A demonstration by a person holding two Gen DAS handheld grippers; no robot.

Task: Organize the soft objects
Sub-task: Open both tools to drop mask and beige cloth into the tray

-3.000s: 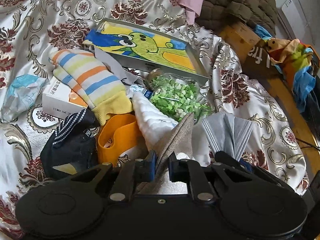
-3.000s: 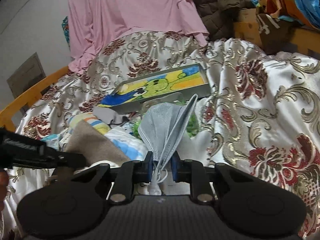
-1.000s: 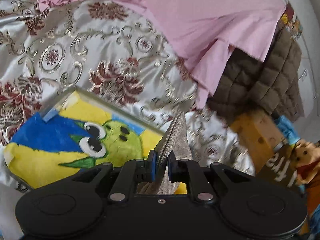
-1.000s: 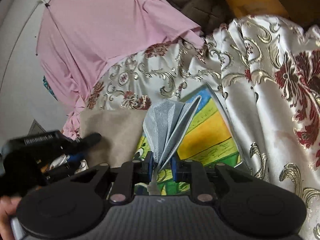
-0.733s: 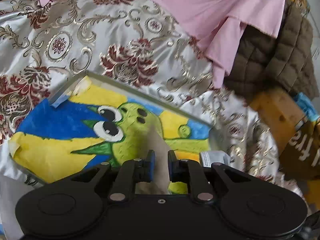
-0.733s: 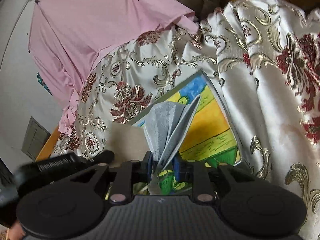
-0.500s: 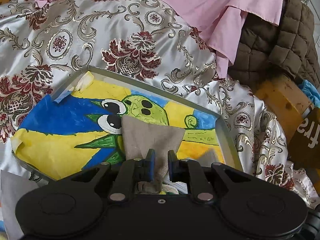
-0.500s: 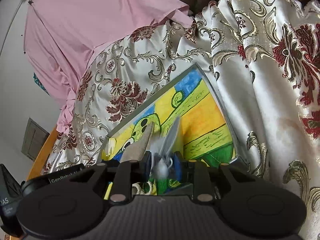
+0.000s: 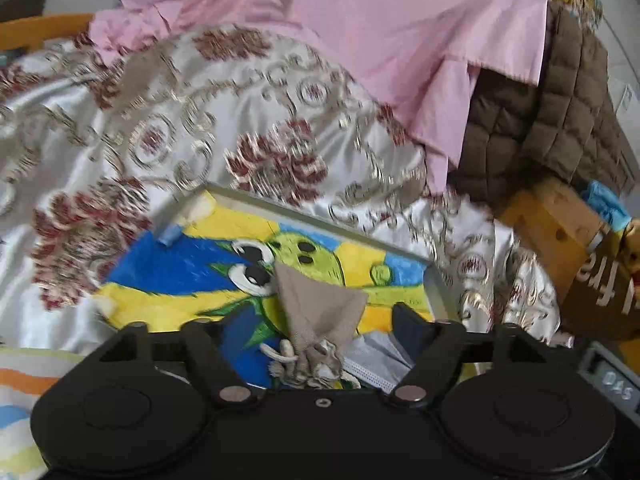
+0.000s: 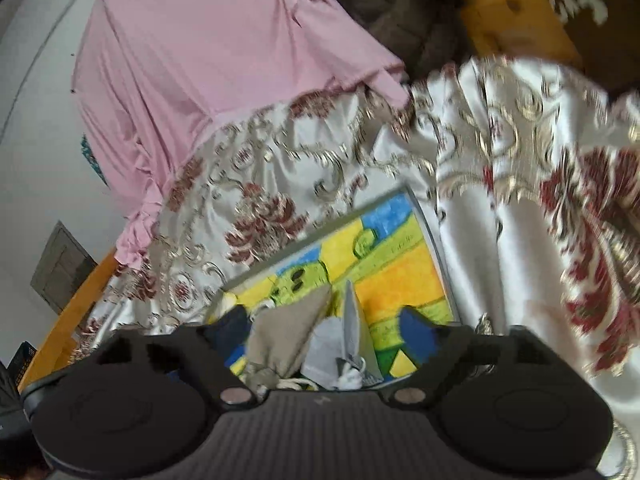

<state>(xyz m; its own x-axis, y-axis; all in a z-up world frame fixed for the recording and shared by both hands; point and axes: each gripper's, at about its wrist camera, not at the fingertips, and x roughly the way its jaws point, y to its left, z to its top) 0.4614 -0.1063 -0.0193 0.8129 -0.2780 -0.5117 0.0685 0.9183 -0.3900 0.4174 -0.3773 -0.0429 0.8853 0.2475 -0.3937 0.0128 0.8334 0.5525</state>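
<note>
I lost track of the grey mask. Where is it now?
In both wrist views the mask lies in the painted tray, touching the right side of the tan pouch, near the tray's right end.

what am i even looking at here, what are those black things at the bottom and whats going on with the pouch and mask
The black shapes are two hand-held claws, one in each of a person's hands; no robot arm is involved. Each picture comes from a fisheye camera mounted on a claw, looking forward along its two fingers.

In the left wrist view, the left claw is open, and a small beige drawstring cloth pouch lies between its fingers on a shallow metal tray lined with a bright cartoon drawing.

In the right wrist view, the right claw is open too. A folded grey face mask lies beside the pouch in that tray.

The tray sits on a shiny white floral bedspread, with a pink garment behind.
</note>
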